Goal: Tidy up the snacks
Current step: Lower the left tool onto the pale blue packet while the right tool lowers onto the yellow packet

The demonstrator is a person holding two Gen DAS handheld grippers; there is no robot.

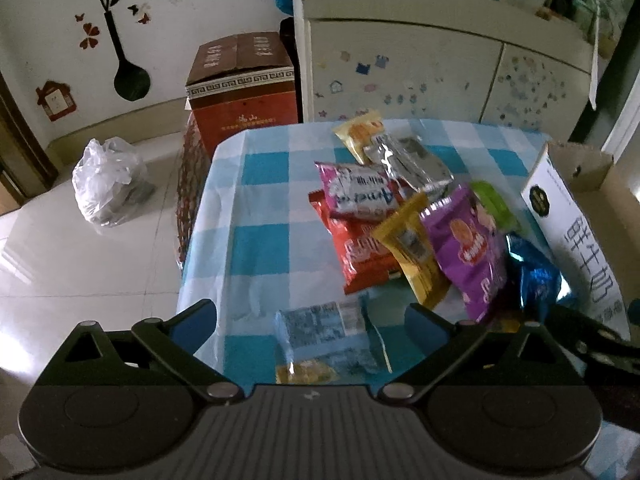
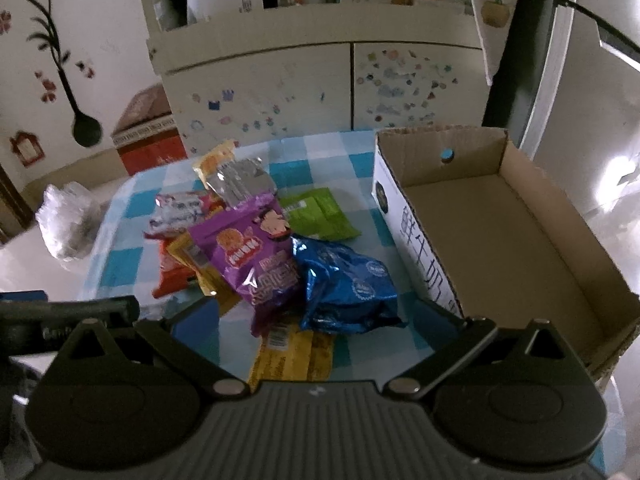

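A pile of snack packets lies on the blue-checked table (image 1: 260,248): a purple packet (image 1: 468,248) (image 2: 256,256), a red one (image 1: 360,252), a yellow one (image 1: 412,248), a shiny blue bag (image 2: 344,284) and a silver one (image 2: 240,180). A pale blue packet (image 1: 324,332) lies between the open fingers of my left gripper (image 1: 312,320). My right gripper (image 2: 316,316) is open above the blue bag and a yellow packet (image 2: 292,356). An empty cardboard box (image 2: 500,232) stands at the right of the pile.
A red-brown carton (image 1: 244,92) and a white plastic bag (image 1: 108,180) sit on the floor left of the table. A sticker-covered cabinet (image 2: 320,88) stands behind the table. The left gripper shows at the left edge of the right wrist view (image 2: 60,320).
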